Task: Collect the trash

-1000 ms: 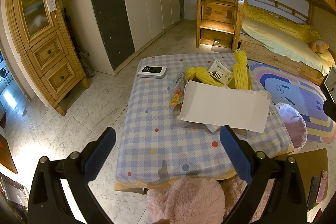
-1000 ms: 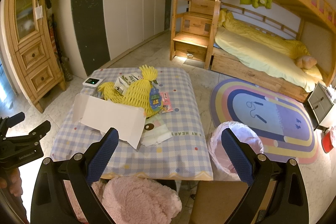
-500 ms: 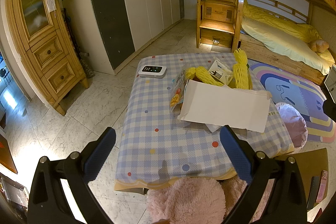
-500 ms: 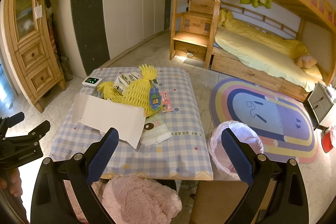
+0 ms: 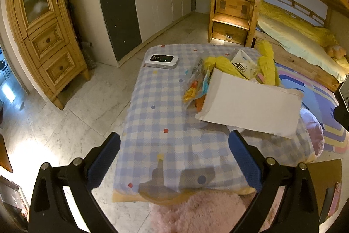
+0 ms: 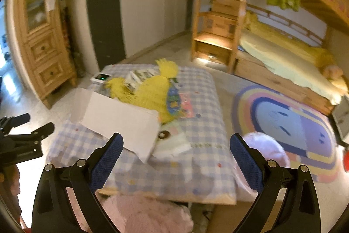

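The table [image 5: 152, 123] lies ahead of both tools, its checked cloth carrying the trash in one heap, handy for a single sweep. Just right of it, below the right tool [image 6: 176, 156], stands the lined bin [image 6: 268, 150]. The white card sheet [image 5: 250, 106] leans over yellow foam netting [image 6: 152, 88] and wrappers [image 5: 194, 88], probably hiding smaller scraps. Left tool [image 5: 174, 158] and right tool both gape wide, empty.

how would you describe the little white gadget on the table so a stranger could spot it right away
Start at the low table with the blue checked cloth. At its far left corner, apart from the trash heap of yellow foam netting and white card, lies the small white device. Its dark lit screen is unlike anything nearby.
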Demonstrator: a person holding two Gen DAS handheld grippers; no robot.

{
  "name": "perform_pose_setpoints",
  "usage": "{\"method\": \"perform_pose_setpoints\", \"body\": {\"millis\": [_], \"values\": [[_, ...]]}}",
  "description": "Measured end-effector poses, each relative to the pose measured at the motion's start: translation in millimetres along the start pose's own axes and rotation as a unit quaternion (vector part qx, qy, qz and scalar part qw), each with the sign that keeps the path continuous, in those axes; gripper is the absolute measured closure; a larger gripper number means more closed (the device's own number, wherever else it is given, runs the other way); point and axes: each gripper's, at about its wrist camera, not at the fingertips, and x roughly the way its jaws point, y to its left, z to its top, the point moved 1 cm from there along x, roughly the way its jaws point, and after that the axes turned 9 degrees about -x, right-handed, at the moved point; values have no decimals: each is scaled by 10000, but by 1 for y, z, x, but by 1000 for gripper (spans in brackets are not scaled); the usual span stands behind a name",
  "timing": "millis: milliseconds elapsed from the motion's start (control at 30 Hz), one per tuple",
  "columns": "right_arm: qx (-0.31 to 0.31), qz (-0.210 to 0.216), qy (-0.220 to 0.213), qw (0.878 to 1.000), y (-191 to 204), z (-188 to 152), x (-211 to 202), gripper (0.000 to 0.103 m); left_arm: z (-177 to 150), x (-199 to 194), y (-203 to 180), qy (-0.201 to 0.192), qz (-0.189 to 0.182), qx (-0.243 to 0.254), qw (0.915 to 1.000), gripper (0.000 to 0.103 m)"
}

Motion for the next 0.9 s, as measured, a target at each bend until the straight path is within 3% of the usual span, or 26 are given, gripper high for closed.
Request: {"method": "perform_pose_setpoints", "body": {"millis": [100,200,367,467,500,533,900], "values": [[-140,143,80,9998,5,3,16,6,-1,6,-2,-75,-54,125,9999,7],[-294,81,184,9994,11,3,34,6,1,15,-4,-110,183,219,9995,7],[-429,90,339,9985,13,3,60,9,5,27,-1,-136,190,49,9997,7],[-588,306,416,9969,17,3,71,17,8,32,0,-177,128,-13,9998,7],[-630,368,430,9964,19,3,74,32,9,33,0,-180,125,-28,9998,7],[-649,425,461,9959,20,3,77,34,9,35,-1,-153,75,-35,9998,7],[-551,1031,504,9919,27,8,101,34,7,46,-24,23,-151,431,9990,7]]}}
